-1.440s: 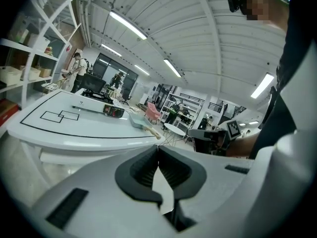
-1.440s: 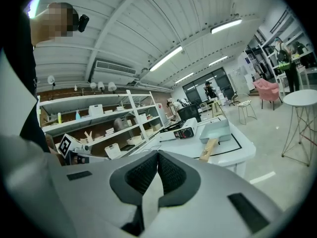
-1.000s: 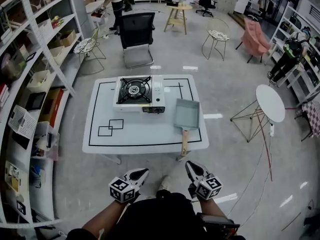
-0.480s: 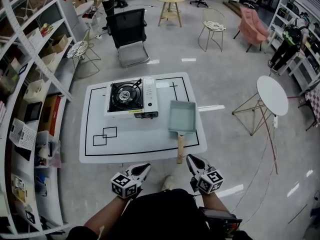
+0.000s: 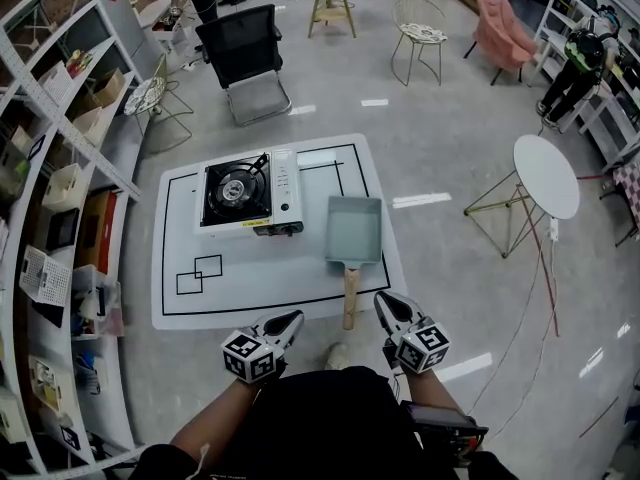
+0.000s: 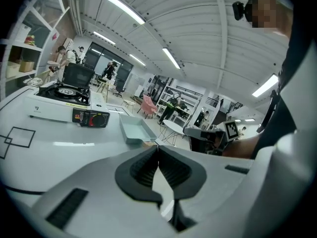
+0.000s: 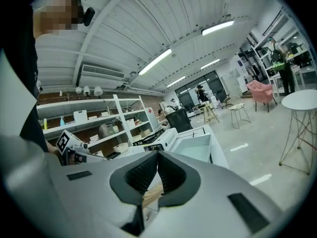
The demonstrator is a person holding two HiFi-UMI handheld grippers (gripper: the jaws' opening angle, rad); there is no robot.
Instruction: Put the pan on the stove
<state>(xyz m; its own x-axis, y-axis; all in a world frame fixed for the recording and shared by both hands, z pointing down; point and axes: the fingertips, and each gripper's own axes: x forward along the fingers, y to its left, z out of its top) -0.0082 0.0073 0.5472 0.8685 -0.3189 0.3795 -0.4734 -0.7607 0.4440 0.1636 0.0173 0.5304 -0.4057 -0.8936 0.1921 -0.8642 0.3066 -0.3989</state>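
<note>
A light blue rectangular pan (image 5: pixel 353 230) with a wooden handle (image 5: pixel 350 298) lies on the white table (image 5: pixel 260 278), handle pointing toward me. The portable gas stove (image 5: pixel 240 193) stands to the pan's left, with nothing on its burner. My left gripper (image 5: pixel 291 318) hovers shut and holding nothing just off the table's near edge. My right gripper (image 5: pixel 384 301) is also shut with nothing in it, close to the right of the handle's end. The left gripper view shows the stove (image 6: pixel 59 95) and pan (image 6: pixel 133 130) beyond the closed tips (image 6: pixel 157 147). The right gripper view shows the pan (image 7: pixel 193 145) ahead.
White shelving (image 5: pixel 60 168) with boxes runs along the left. A black office chair (image 5: pixel 240 58) stands beyond the table, a round white side table (image 5: pixel 545 173) to the right, and a pink armchair (image 5: pixel 505 23) further back. Black taped outlines mark the tabletop.
The table, stove and pan have come nearer to me and my grippers. Both grippers keep their shut pose in front of my body.
</note>
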